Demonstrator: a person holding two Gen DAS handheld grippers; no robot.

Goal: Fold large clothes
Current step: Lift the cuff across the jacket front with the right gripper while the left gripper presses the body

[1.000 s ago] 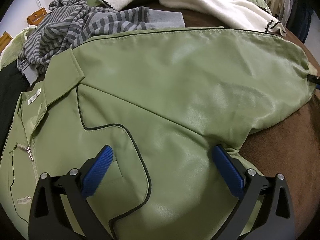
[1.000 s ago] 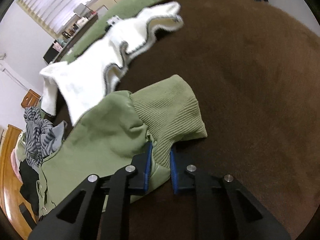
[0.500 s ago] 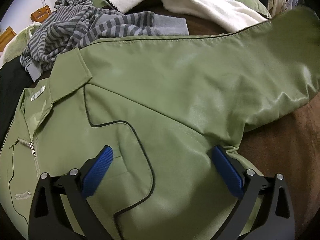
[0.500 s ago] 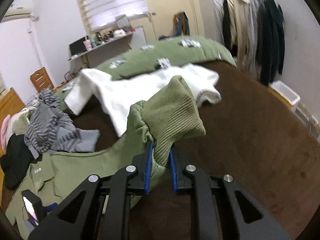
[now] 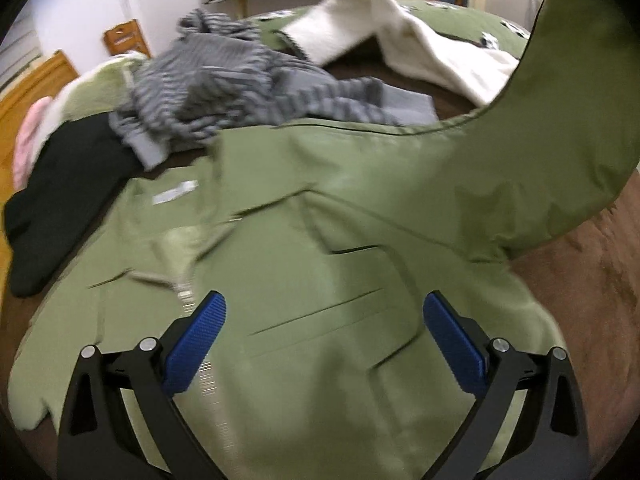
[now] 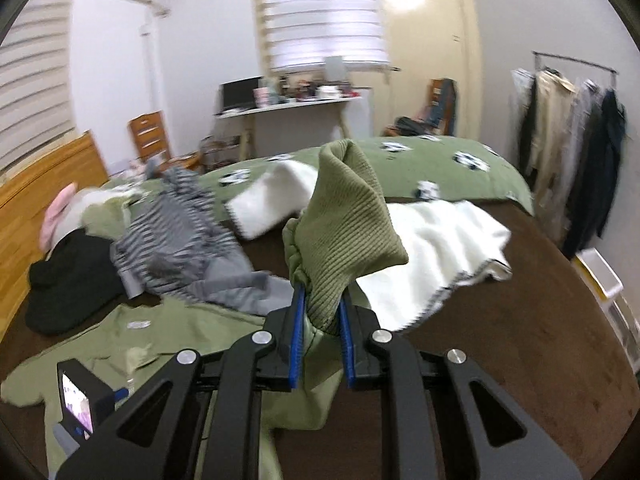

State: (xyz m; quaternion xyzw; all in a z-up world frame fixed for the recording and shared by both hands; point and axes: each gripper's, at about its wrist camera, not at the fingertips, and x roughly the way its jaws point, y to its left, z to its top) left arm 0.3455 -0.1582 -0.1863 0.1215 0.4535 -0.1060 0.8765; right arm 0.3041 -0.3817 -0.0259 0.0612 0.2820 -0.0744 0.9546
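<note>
The green jacket (image 5: 320, 240) lies flat on the brown bed cover (image 6: 520, 340), filling the middle of the left wrist view. Its sleeve (image 5: 568, 120) goes up at the right edge. The right gripper (image 6: 320, 320) pinches the ribbed cuff (image 6: 348, 232) tight. The left gripper (image 5: 324, 332) hangs over the jacket, blue pads wide apart, holding nothing. A striped grey top (image 5: 224, 76) and a white fluffy top (image 5: 420, 44) lie behind.

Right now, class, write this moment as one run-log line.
task: fold green jacket | right gripper: shut on sleeve cuff, lifted | left gripper: open above jacket body | fold: not done
</note>
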